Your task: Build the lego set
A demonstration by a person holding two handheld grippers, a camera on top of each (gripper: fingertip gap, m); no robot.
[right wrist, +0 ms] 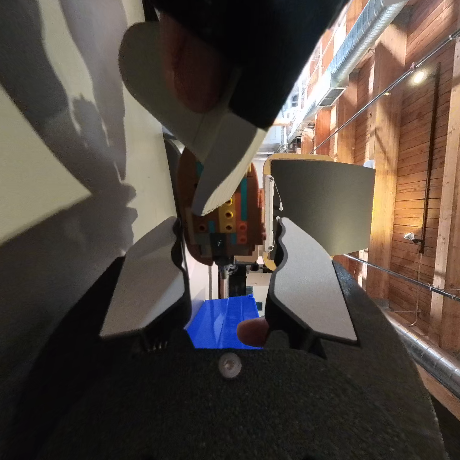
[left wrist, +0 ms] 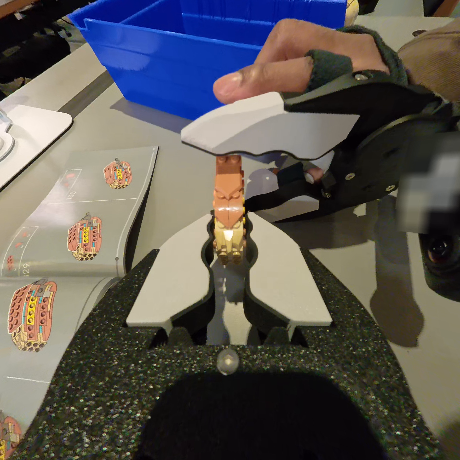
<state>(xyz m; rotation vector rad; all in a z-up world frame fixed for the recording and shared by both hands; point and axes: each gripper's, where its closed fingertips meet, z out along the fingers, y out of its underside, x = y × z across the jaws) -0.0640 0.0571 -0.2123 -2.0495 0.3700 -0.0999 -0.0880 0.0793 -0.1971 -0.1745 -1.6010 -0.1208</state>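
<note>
Grey table (left wrist: 174,139), left tongs (left wrist: 228,239) clamped on lego model (left wrist: 227,211), right tongs (right wrist: 229,239) open around it.

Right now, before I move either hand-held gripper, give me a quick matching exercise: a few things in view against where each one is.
Things:
1. lego build
2. blue bin
3. instruction booklet
4. right hand-held gripper

Places:
A. open on the table at the left
B. at the back of the table
C. reaching in from the right, one finger over the build's top
D. clamped upright in the left hand-held gripper

Pairs: 1-D, 2-B, 3-A, 4-C
</note>
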